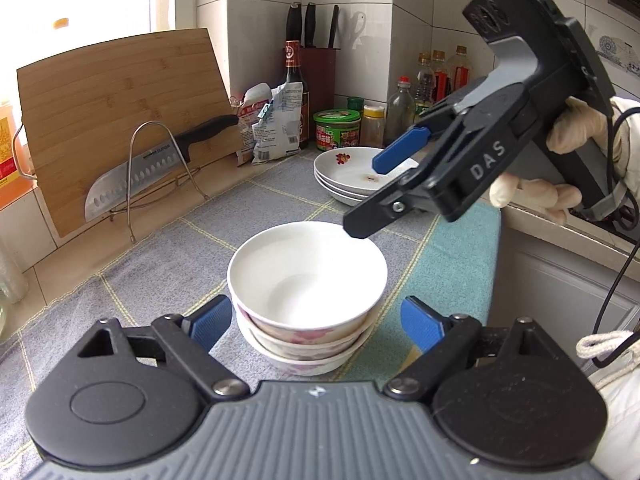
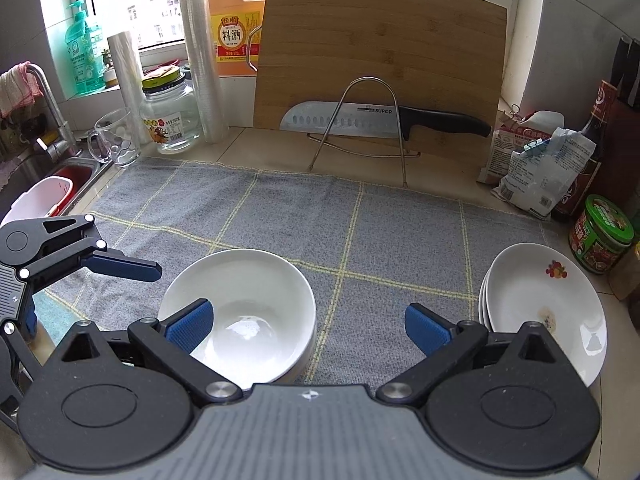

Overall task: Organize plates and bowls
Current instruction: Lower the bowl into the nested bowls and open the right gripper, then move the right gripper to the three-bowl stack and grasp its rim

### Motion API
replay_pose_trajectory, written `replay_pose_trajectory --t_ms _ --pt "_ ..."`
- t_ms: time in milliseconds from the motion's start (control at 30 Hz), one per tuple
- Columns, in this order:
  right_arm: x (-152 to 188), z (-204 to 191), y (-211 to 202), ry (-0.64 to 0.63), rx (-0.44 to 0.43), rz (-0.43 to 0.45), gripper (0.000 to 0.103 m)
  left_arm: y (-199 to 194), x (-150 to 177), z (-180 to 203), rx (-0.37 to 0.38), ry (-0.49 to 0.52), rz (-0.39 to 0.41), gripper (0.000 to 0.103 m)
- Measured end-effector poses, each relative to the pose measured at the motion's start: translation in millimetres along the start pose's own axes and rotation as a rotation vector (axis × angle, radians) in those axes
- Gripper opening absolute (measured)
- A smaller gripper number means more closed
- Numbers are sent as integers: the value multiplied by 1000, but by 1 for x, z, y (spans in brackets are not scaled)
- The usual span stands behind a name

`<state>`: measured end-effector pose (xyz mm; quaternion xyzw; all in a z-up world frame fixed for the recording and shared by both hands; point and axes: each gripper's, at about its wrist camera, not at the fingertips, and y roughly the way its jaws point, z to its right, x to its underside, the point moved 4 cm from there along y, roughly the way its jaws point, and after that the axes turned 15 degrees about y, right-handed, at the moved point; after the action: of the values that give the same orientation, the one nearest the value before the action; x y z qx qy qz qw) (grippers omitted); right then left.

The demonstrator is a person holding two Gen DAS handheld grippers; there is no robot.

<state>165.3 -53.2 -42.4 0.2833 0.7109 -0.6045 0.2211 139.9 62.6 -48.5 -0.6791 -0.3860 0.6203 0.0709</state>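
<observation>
Stack of bowls point(image 1: 306, 300) on the counter's grey cloth point(image 2: 360, 216), plate stack point(image 1: 352, 172) well apart at its far corner; both look sorted, so next is probably withdrawal; left gripper point(image 1: 316, 326) and right gripper point(image 2: 308, 326) both agape, empty; lower bowls' count unclear.

The stacked bowls point(image 1: 306, 300) are white inside with pink floral print outside. The plates point(image 2: 544, 312) are white with a small red fruit motif. A grey cloth point(image 2: 280, 216) with thin yellow check lines covers the desk. Both hand-held grippers are black and grey with blue pads point(image 1: 420, 322).
</observation>
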Motion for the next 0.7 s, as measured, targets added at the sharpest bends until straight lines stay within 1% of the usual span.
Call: replay_pose_trajectory --t_ms 133,267,400,467,600,700 --pt "14 0 -13 -5 -20 16 103 3 19 -8 -19 -10 -66 92" --pt "32 -1 -14 -7 -30 -14 103 15 38 -10 -7 -25 -136 92" --pt "56 3 2 -10 -3 -81 103 28 48 -6 0 -24 -183 92" --pt "66 7 13 -17 -4 -109 103 34 51 -4 -4 -34 -207 92" --pt "76 14 38 -64 8 -150 103 44 52 -3 -31 -80 -255 92" --pt "76 20 56 -102 0 -183 103 50 52 -1 -50 -99 -286 92"
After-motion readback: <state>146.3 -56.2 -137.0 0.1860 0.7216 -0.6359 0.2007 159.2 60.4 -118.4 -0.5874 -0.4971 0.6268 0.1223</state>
